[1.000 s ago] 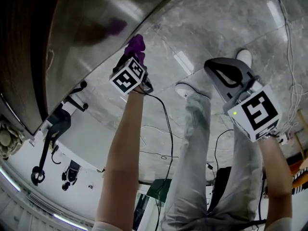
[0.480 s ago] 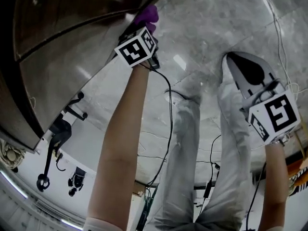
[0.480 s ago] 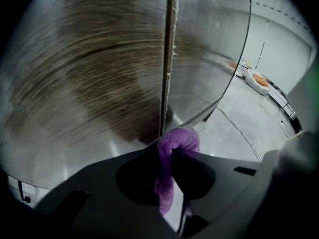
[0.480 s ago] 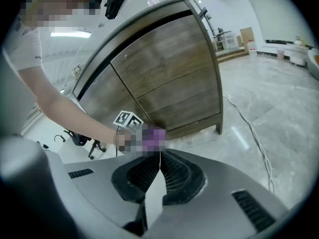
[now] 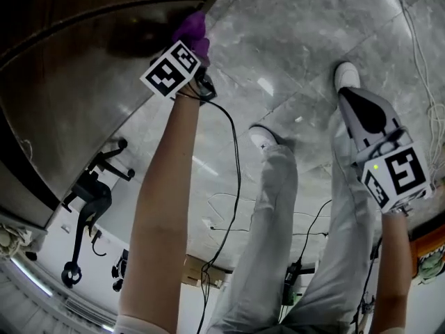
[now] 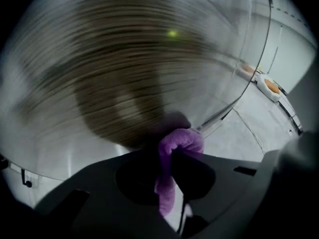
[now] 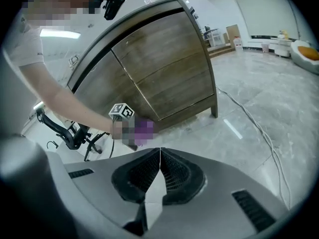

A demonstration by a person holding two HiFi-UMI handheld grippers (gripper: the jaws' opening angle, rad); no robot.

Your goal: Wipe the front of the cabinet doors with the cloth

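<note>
A purple cloth (image 5: 192, 30) is pinched in my left gripper (image 5: 186, 44) and pressed against the lower part of a wooden cabinet door (image 5: 83, 61). In the left gripper view the cloth (image 6: 175, 151) bulges out between the shut jaws, right up against the blurred wood grain of the door (image 6: 114, 68). My right gripper (image 5: 363, 113) hangs away from the cabinet over the floor, jaws shut with nothing in them. From the right gripper view the cabinet (image 7: 164, 68) stands ahead, with the cloth (image 7: 144, 129) low on its left door and the right gripper (image 7: 159, 156) in front.
The grey marble floor (image 5: 306, 40) spreads below, crossed by a black cable (image 5: 233, 158) and white cables (image 5: 421, 61). The person's legs and white shoes (image 5: 264, 136) stand beside the cabinet. An office chair base (image 5: 94, 186) sits left.
My left gripper has slid the cloth along the door, first upward in the head view, then leftward. The right gripper drifted right and lower. The person's feet shifted.
</note>
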